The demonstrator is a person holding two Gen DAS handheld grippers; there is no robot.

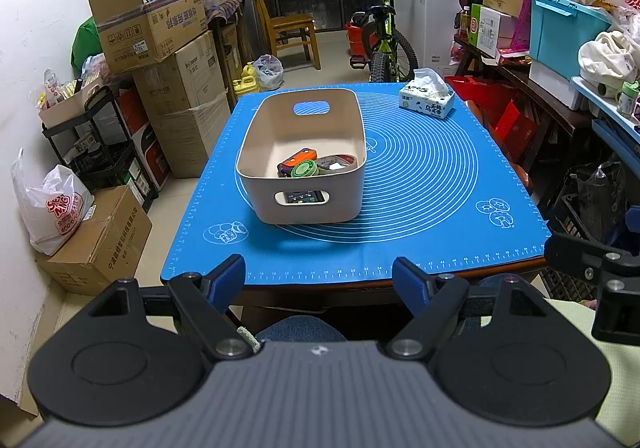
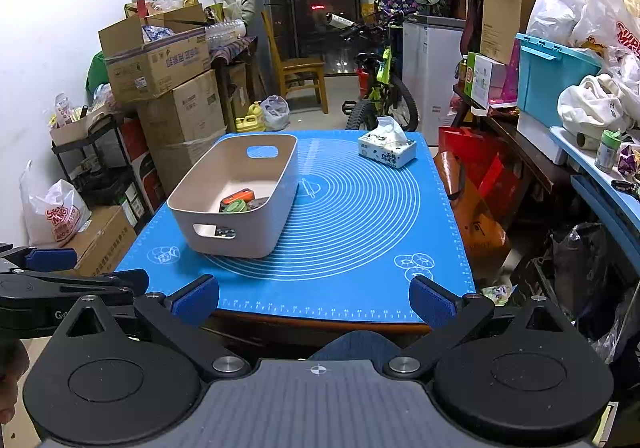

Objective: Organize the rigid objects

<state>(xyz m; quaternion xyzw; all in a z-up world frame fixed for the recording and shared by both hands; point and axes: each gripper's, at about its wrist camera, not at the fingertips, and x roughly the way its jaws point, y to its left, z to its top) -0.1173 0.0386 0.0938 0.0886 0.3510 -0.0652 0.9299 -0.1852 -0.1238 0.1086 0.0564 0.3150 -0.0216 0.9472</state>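
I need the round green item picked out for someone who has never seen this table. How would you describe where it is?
Start from the blue mat covering the table, then find the beige bin with cut-out handles standing on its left half. Inside, at the near end, lies the round green disc, resting against an orange and purple piece. It is the only round green thing in the bin.
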